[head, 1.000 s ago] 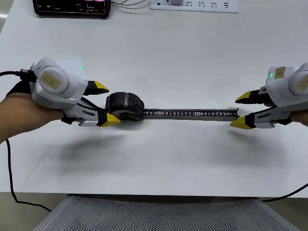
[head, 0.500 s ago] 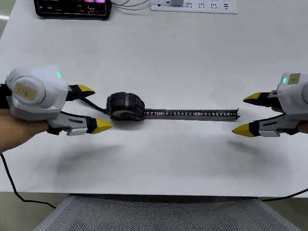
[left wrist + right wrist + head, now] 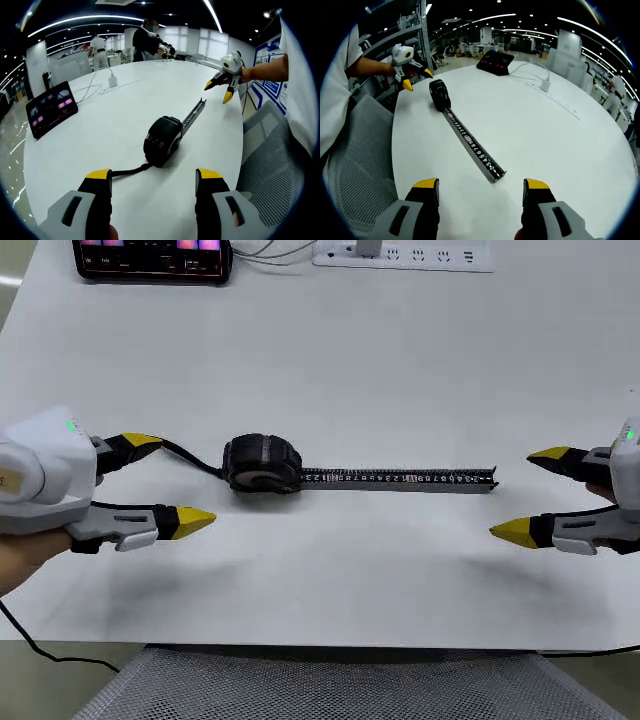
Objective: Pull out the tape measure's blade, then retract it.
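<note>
A black tape measure (image 3: 260, 463) lies on the white table (image 3: 350, 360) with its blade (image 3: 400, 478) pulled out to the right, flat on the surface. Its wrist strap (image 3: 190, 457) trails left. My left gripper (image 3: 175, 480) hovers open a short way left of the case, holding nothing. In the left gripper view the case (image 3: 163, 140) sits beyond the open jaws with the strap (image 3: 131, 171) between them. My right gripper (image 3: 528, 492) stands open to the right of the blade's end hook (image 3: 492, 478), apart from it. The right gripper view has the blade's tip (image 3: 496, 173) just ahead of the jaws.
A dark tablet with a lit screen (image 3: 155, 258) and a white power strip (image 3: 405, 253) sit at the table's far edge. A mesh chair seat (image 3: 330, 685) is below the near edge. A cable (image 3: 25, 645) hangs from the left gripper. People stand in the background (image 3: 150, 42).
Both grippers have drawn back from the tape measure, left gripper leftward off the case, right gripper rightward off the blade's end. The tape measure stays put with its blade out.
</note>
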Available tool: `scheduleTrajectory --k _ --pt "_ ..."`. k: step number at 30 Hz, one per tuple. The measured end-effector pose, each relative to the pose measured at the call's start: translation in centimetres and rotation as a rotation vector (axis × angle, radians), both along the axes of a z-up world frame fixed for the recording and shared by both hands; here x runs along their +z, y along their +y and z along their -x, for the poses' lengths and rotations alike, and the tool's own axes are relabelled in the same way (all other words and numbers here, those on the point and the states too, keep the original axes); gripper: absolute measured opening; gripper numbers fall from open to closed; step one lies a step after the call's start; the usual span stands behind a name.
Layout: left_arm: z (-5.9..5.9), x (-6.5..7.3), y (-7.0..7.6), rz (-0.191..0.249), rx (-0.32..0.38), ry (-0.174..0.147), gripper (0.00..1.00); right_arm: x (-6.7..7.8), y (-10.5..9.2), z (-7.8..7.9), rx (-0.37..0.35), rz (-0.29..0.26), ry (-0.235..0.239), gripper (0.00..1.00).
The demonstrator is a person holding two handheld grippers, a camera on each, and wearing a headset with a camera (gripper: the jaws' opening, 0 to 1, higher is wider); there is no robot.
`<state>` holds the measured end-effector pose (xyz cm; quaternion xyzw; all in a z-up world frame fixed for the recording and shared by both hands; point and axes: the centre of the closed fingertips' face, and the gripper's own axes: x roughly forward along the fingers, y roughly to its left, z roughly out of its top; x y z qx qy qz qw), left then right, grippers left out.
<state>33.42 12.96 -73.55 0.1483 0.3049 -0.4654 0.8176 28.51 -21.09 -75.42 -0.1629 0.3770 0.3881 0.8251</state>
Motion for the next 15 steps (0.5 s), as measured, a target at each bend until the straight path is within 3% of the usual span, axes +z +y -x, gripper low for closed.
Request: scheduleTrajectory --k 6,15 --pt "0.9 -0.1 0.9 0.008 0.047 0.006 0.69 0.2 0.2 0.7 -0.026 -0.011 -0.015 0.72" --pt "1.9 0.2 1.7 0.016 0.088 -0.013 0.79 0.6 0.0 1.8 -0.068 -0.034 -0.025 0.81"
